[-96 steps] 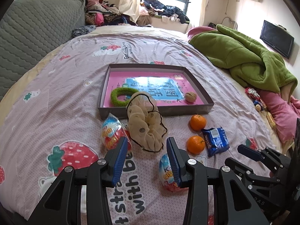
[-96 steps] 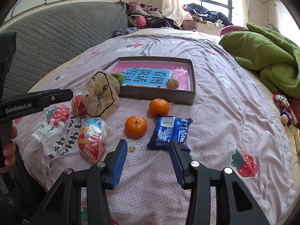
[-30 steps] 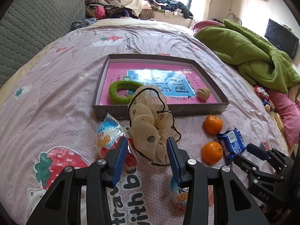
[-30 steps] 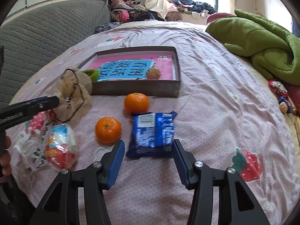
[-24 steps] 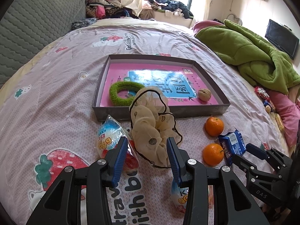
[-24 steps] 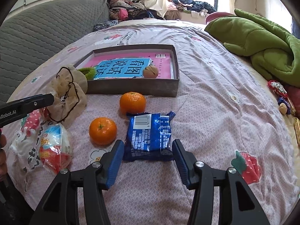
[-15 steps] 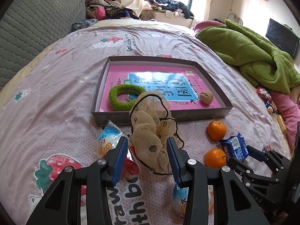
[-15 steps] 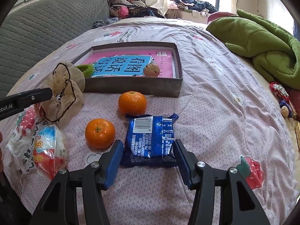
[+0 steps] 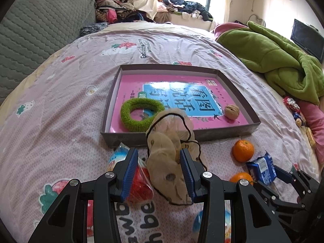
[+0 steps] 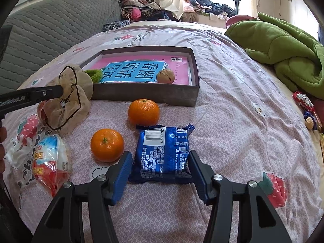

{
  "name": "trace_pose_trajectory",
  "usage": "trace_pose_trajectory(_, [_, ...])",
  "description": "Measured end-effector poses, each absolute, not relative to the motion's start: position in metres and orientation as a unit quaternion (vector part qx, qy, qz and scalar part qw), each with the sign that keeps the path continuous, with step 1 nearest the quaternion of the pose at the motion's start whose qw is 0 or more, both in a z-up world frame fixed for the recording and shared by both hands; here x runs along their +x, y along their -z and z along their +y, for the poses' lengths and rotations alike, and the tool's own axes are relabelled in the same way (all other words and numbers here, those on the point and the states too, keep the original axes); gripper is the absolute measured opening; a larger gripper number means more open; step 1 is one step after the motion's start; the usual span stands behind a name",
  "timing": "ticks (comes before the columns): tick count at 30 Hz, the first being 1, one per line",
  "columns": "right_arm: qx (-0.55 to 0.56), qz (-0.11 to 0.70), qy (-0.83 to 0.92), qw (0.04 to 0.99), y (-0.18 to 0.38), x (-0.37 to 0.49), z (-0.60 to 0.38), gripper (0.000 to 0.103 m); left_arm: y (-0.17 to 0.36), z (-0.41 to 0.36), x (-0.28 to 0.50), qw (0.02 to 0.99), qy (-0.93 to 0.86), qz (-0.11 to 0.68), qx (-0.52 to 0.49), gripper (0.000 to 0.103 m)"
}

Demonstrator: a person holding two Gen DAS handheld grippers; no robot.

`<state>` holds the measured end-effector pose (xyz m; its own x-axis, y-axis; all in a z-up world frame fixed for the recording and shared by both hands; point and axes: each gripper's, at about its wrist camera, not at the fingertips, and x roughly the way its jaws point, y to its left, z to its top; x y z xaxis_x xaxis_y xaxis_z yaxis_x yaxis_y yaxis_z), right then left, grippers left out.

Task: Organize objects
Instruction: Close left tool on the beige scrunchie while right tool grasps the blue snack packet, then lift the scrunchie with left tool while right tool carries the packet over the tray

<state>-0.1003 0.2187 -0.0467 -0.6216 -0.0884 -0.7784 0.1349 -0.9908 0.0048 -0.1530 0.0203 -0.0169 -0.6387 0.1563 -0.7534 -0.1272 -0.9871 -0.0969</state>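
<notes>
A beige scrunchie [image 9: 170, 158] lies in front of the grey box [image 9: 230, 134]; my left gripper [image 9: 160, 171] is open with its fingers on both sides of it. The box holds a pink book, a green hair ring [image 9: 141, 114] and a walnut [image 9: 231, 111]. My right gripper [image 10: 160, 172] is open around the near end of a blue snack packet [image 10: 164, 154]. Two oranges [image 10: 143, 112] [image 10: 107, 144] lie left of the packet. Two red-and-white egg packets [image 10: 50, 162] [image 9: 135, 184] lie near the scrunchie.
Everything lies on a pink printed bedsheet [image 10: 232, 121]. A green blanket [image 9: 273, 60] is heaped at the right. A grey quilted headboard [image 10: 50, 24] is on the left. Small toys [image 10: 305, 105] lie at the right edge. Clothes are piled by the window.
My left gripper has moved forward until its fingers flank the scrunchie. My right gripper has moved forward to the blue packet, which now sits between its fingers. Both stay open.
</notes>
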Motion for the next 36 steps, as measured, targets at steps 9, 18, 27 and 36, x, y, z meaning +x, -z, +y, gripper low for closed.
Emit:
trace_pose_trajectory(9, [0.424, 0.034, 0.903, 0.065, 0.048, -0.1, 0.219, 0.054, 0.027, 0.041, -0.16, 0.098, -0.9, -0.001, -0.425, 0.044])
trace_pose_trajectory(18, [0.419, 0.027, 0.905, 0.069, 0.049, -0.1, 0.222, 0.051, 0.038, 0.045, -0.161, 0.107, -0.893, -0.003, -0.437, 0.021])
trace_pose_trajectory(27, [0.414, 0.023, 0.907, 0.07, 0.046, -0.098, 0.224, 0.051, 0.034, 0.038, -0.154, 0.118, -0.894, -0.02, -0.432, 0.011])
trace_pose_trajectory(36, [0.407, 0.016, 0.91, 0.071, 0.04, -0.093, 0.229, 0.051, 0.025, 0.036, -0.139, 0.127, -0.897, -0.027, -0.422, 0.011])
